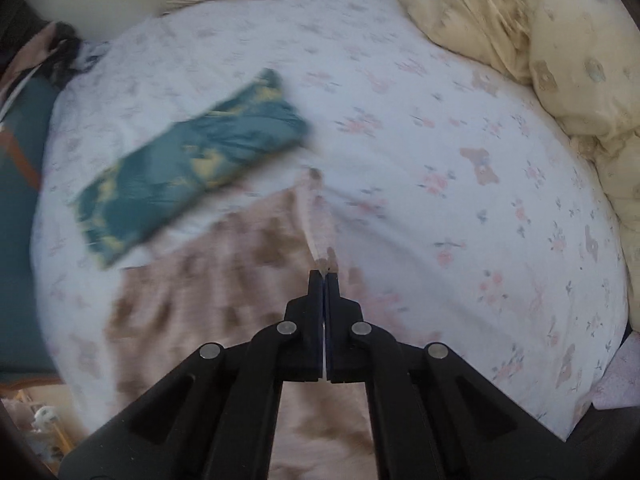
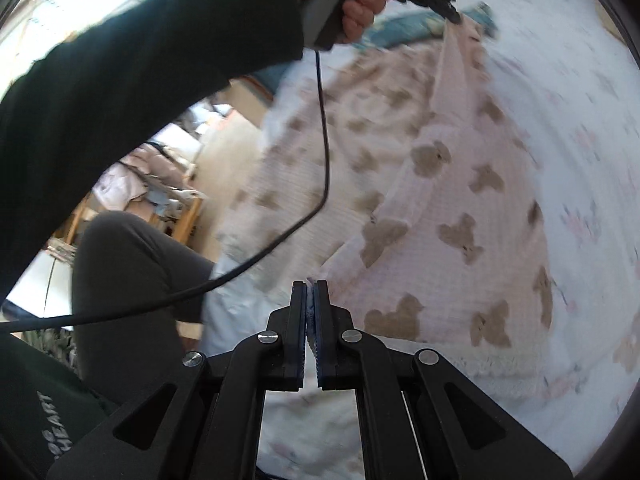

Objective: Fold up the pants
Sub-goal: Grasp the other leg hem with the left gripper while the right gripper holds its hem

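The pants (image 2: 436, 200) are pale pink with brown bear shapes and lie stretched over the floral bed sheet (image 2: 580, 128). My left gripper (image 1: 324, 274) is shut on an edge of the pants (image 1: 224, 272), which hang from its tips. In the right wrist view the left gripper (image 2: 454, 18) shows at the top, held in a hand, pinching the far end of the pants. My right gripper (image 2: 310, 284) is shut on the near edge of the pants.
A folded teal and yellow garment (image 1: 192, 168) lies on the sheet (image 1: 440, 128) to the left. Cream pillows and a duvet (image 1: 540, 48) line the far and right sides. A black cable (image 2: 320, 140) hangs from the left gripper. The person's leg (image 2: 132, 280) is beside the bed.
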{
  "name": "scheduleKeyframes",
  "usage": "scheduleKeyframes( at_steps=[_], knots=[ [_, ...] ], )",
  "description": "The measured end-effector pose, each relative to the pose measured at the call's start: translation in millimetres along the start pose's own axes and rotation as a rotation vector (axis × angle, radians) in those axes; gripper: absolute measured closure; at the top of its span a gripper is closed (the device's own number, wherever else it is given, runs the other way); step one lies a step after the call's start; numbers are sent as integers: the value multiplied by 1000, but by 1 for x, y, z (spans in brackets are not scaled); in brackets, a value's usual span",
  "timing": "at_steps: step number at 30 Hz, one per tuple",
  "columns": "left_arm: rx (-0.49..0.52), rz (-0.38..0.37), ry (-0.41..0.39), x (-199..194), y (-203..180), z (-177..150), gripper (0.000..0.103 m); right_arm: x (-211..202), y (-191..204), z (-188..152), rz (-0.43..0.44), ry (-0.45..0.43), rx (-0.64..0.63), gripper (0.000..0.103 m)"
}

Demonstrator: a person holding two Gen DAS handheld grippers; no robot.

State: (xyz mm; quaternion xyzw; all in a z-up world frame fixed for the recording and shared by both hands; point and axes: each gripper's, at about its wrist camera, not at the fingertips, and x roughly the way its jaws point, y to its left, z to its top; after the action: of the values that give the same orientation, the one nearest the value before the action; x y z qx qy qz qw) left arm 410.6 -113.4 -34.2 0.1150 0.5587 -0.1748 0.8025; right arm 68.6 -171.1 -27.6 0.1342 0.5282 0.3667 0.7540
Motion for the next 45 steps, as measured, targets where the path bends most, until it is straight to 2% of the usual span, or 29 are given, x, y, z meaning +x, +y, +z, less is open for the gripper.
scheduleKeyframes(
  at_steps=[4, 8, 11, 13, 17, 20, 22, 24, 25, 26, 28, 29, 30, 32, 38, 41, 42, 45],
  knots=[
    [-43, 57, -31, -24, 61, -5, 103, 8, 38, 32, 70, -19, -66, 100],
    [-61, 132, -18, -26, 116, -20, 103, 35, 72, 59, 127, -3, -128, 100],
    [-90, 195, 12, -9, 157, -38, 103, 66, 86, 74, 171, 33, -146, 100],
    [-136, 207, 41, 13, 183, -47, 103, 86, 89, 77, 188, 61, -153, 100],
    [-157, 247, 94, 51, 206, -66, 103, 134, 86, 80, 158, 159, -122, 100],
    [-183, 251, 98, 62, 218, -75, 103, 151, 85, 86, 131, 181, -104, 100],
    [-215, 239, 71, 55, 228, -78, 103, 150, 85, 90, 139, 181, -84, 100],
    [-205, 297, 44, 48, 234, -79, 100, 147, 91, 92, 133, 174, -98, 100],
    [-222, 299, 26, 44, 236, -80, 100, 148, 95, 93, 124, 175, -107, 100],
    [-247, 271, 2, 41, 240, -83, 99, 149, 96, 93, 120, 179, -108, 100],
    [-275, 245, 36, 40, 243, -91, 72, 156, 99, 90, 109, 189, -105, 100],
    [-284, 228, 38, 36, 244, -97, 45, 157, 99, 88, 100, 190, -109, 100],
    [-285, 211, 16, 28, 244, -101, 33, 159, 100, 88, 90, 194, -113, 100],
    [-293, 185, -49, 3, 248, -116, 30, 162, 103, 86, 71, 192, -123, 100],
    [-375, 78, -89, -64, 265, -182, 29, 167, 114, 86, 81, 149, -90, 100],
    [-384, 53, -99, -90, 265, -223, 28, 178, 138, 83, 111, 140, -101, 100],
    [-392, 45, -95, -94, 264, -238, 24, 184, 150, 79, 116, 141, -121, 100],
    [-414, 26, -58, -94, 261, -272, 22, 209, 169, 75, 90, 133, -174, 97]
  ],
)
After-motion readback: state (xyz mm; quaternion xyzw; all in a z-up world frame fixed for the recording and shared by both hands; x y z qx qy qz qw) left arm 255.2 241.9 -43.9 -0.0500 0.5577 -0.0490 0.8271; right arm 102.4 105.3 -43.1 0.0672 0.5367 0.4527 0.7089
